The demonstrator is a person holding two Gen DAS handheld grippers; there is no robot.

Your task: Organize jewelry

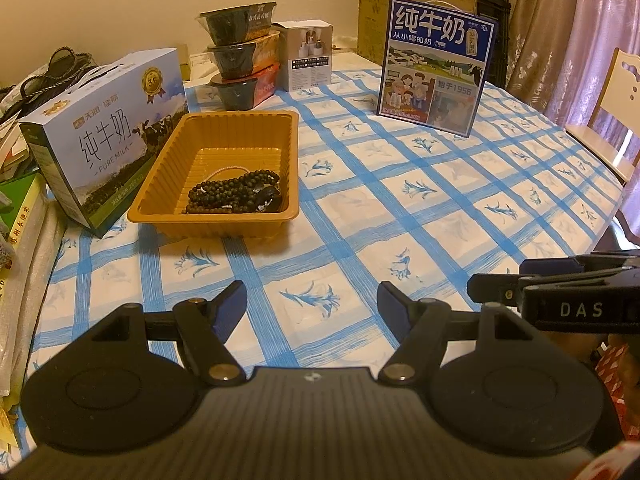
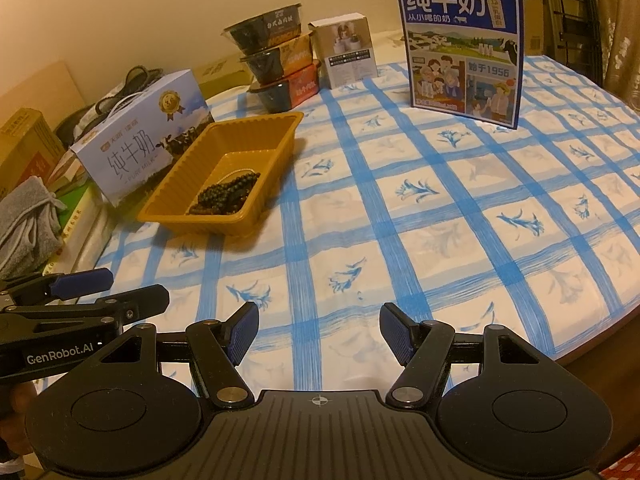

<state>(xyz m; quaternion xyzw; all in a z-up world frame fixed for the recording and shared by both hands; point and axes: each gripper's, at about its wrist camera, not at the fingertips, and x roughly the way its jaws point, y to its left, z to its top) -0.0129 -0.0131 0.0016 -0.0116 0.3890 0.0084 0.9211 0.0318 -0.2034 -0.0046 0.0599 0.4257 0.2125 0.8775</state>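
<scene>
On the blue-checked floral tablecloth, bare cloth stretches from both grippers to the far boxes and the round table edge at right. The left gripper and right gripper hover with fingers spread wide, holding nothing. Dark beaded bracelets lie heaped in the ribbed orange plastic tray, far left, beside a pale milk carton box.

Beads lie in the tray (milk box just left).
</scene>
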